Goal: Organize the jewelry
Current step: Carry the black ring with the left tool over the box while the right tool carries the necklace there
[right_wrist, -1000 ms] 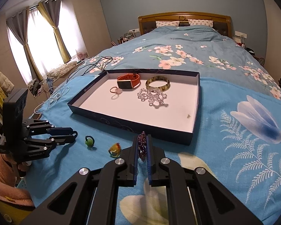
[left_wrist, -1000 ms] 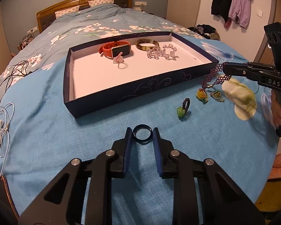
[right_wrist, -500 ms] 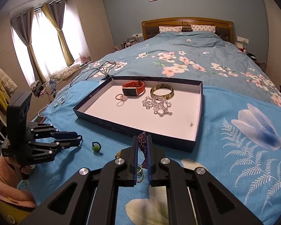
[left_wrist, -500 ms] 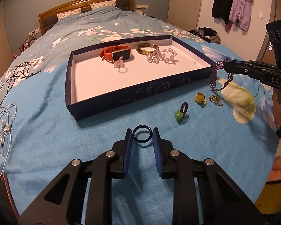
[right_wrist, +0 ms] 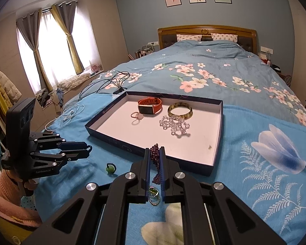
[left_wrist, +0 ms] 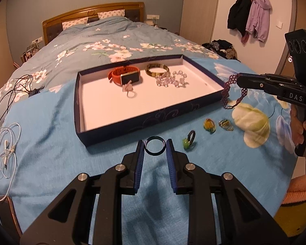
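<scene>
On the blue bedspread [left_wrist: 51, 134], the shallow dark-walled tray [left_wrist: 153, 118] lies open and already holds an orange-strapped watch [left_wrist: 125, 76], an amber bangle [left_wrist: 157, 69], a clear bead bracelet [left_wrist: 171, 79] and a pink ring [left_wrist: 129, 89]. The right gripper [right_wrist: 154, 159] is clamped fully on a purple beaded bracelet [left_wrist: 232, 94], which hangs free in a loop just beside the tray's near right corner. The left gripper [left_wrist: 154, 153] stands narrowly apart with a dark blue ring [left_wrist: 154, 148] pinched between its fingertips, short of the tray's front wall. Loose on the cover near the tray lie a green-stone ring [left_wrist: 188, 141], a yellow pendant piece [left_wrist: 209, 125] and a gold-framed piece [left_wrist: 225, 125].

Procedure, as judged from this position: carry each held item over the wall with the dangling loop clear of the rim, since beads may snag there. Lower to bare floor apart from the items already placed, then release. Keep the ring level; a pinch on its edges may let it flip out.
</scene>
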`<state>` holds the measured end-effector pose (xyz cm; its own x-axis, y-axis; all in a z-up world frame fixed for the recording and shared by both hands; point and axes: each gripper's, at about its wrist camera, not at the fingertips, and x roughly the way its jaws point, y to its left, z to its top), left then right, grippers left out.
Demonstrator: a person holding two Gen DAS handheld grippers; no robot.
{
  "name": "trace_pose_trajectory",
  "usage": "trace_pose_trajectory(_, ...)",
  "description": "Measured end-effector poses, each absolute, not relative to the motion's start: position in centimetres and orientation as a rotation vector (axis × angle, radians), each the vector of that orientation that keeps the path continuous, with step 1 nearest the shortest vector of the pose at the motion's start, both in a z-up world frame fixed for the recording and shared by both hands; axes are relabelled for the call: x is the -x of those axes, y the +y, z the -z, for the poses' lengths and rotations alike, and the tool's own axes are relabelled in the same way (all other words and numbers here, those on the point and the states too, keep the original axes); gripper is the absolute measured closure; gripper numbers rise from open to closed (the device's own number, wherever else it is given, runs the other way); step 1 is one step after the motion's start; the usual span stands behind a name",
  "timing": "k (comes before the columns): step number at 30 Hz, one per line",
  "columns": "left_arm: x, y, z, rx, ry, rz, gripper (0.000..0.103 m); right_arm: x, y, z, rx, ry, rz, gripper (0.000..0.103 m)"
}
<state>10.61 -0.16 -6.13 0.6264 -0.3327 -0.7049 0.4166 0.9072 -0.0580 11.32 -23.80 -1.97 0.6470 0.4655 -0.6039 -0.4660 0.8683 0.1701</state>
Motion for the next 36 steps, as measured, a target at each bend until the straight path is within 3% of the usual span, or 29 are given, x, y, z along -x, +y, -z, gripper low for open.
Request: trace_pose_trajectory(36,-13.5,-0.7,3.1,-0.118,0.707,0.426,0.081,-14.7,-22.1,-0.1,-0.01,0.644,-0.584,0.096)
